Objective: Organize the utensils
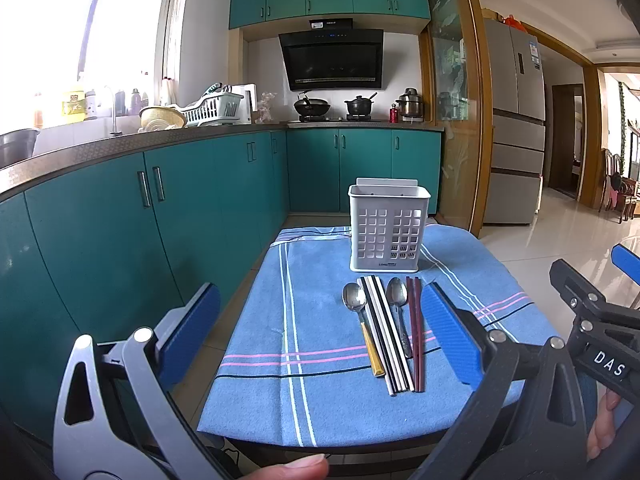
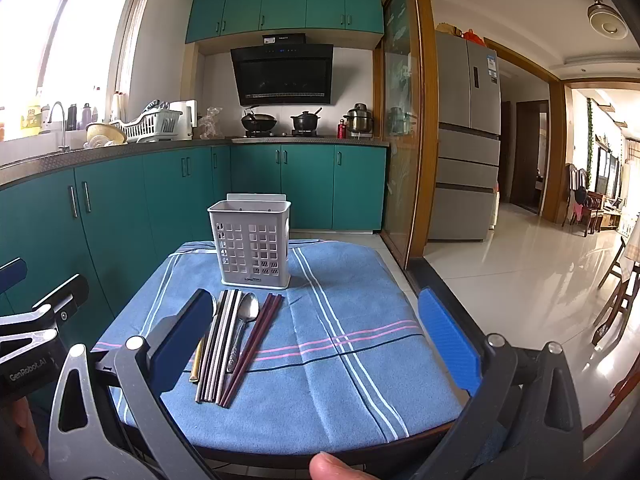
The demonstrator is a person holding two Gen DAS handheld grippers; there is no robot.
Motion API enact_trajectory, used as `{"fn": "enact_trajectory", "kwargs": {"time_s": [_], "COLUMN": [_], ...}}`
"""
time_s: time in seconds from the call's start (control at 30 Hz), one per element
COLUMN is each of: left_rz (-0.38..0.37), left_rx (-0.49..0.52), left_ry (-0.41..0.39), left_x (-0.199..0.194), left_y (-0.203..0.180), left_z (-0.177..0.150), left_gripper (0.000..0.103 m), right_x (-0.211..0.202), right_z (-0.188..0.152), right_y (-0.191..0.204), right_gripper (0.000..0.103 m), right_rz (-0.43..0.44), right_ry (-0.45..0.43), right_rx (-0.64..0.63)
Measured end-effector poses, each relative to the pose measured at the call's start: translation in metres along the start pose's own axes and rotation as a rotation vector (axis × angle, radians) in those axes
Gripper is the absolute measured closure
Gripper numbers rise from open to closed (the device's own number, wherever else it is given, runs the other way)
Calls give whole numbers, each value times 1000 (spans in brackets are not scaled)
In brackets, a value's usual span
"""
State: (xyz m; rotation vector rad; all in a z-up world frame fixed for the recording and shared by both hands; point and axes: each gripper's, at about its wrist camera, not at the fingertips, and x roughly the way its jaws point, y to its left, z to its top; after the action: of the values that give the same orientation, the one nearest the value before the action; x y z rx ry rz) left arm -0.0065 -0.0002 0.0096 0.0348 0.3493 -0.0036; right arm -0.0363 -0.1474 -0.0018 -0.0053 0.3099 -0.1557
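Left gripper: fingers spread wide, empty, above cloth.
Right gripper: fingers spread wide, empty.
Utensils: gold-handled spoon, white chopsticks, steel spoon, dark-red chopsticks, side by side on blue cloth.
Utensil caddy: white, upright, 12 o'clock of utensils, just beyond tips.

My pads are blue; cloth blue w/ white, pink stripes; holder white grid; chopsticks dark red.
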Motion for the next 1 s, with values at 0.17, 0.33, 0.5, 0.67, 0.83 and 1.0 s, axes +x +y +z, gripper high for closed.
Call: {"fn": "enact_trajectory", "kwargs": {"time_s": [0.17, 0.33, 0.5, 0.67, 0.83, 1.0], "left_rz": [1, 0, 1, 1, 1, 3], "left_rx": [1, 2, 3, 2, 4, 5], "left_ry": [1, 0, 0, 0, 1, 1], "left_x": [1, 1, 1, 1, 0, -2], "left_y": [0, 0, -1, -1, 0, 0], "left_z": [0, 0, 0, 0, -1, -1], "left_gripper": [4, 4, 4, 4, 4, 4], "right_x": [0, 0, 0, 0, 0, 1], "right_z": [0, 0, 0, 0, -1, -1], "right_y": [0, 0, 0, 0, 0, 0], "right_gripper": [3, 3, 3, 3, 3, 3], "right_rz": [0, 0, 0, -1, 1, 2], "right_ry": [0, 0, -1, -1, -1, 0], "right_rx": [-1, 0, 0, -1, 1, 1]}}
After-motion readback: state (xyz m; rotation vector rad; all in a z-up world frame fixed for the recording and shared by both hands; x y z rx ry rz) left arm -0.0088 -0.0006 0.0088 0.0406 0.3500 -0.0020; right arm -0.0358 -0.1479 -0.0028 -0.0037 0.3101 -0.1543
